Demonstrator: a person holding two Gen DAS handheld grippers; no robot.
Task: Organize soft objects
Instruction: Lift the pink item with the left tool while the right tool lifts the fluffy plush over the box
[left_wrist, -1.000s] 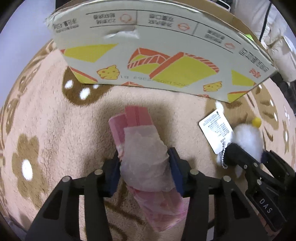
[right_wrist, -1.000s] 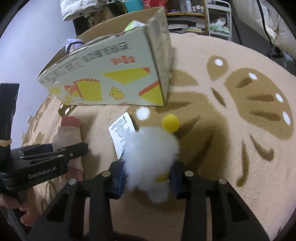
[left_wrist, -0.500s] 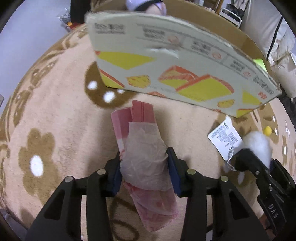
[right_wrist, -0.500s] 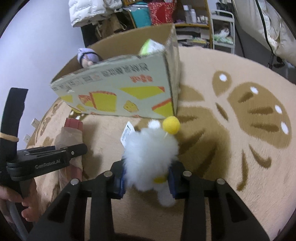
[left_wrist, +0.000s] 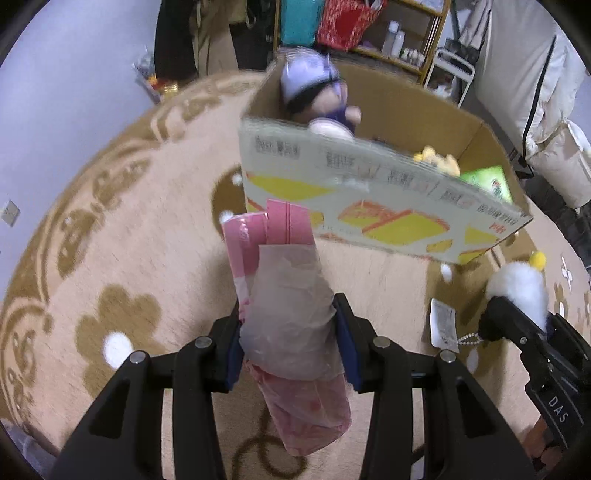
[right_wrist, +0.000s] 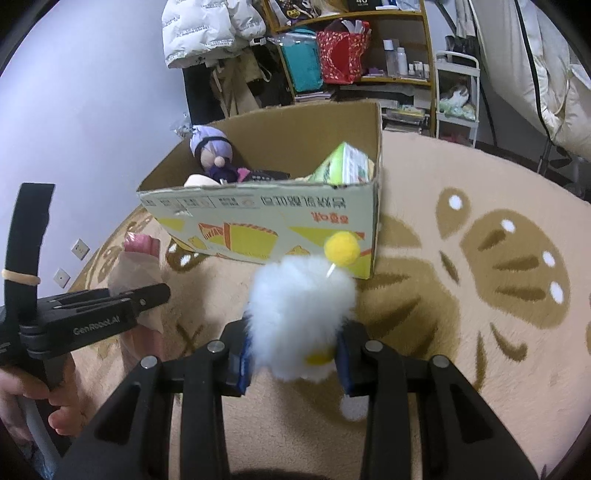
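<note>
Your left claw (left_wrist: 290, 345) is clamped on a pink roll (left_wrist: 284, 317), part-wrapped in translucent film; your right claw (right_wrist: 293, 356) is clamped on a white plush (right_wrist: 301, 314). Both loads are lifted clear of the rug (left_wrist: 147, 258).

Left wrist view, left to right: patterned rug lies open on the left and directly below the roll. The roll's long axis runs along the fingers; its far end points up and away at the near wall of the box (left_wrist: 369, 206), which it overlaps from this angle. The box is open-topped, so the near rim is the edge standing in the way. Inside, a purple-haired doll (left_wrist: 314, 92) sits in the left corner, a yellow toy (left_wrist: 439, 160) and a green pack (left_wrist: 487, 182) toward the right. A paper tag (left_wrist: 443, 326) hangs on a bead chain from the plush at far right.

Right wrist view, left to right: your left claw (right_wrist: 159, 295) with the roll (right_wrist: 136, 273) is at the left edge. The box (right_wrist: 277, 221) is ahead. The plush stands upright between the pads, its yellow pom-pom (right_wrist: 341, 249) on top and level with the box's near wall. Bare rug (right_wrist: 480, 295) spreads to the right. Shelves (right_wrist: 369, 55) stand behind the box.
</note>
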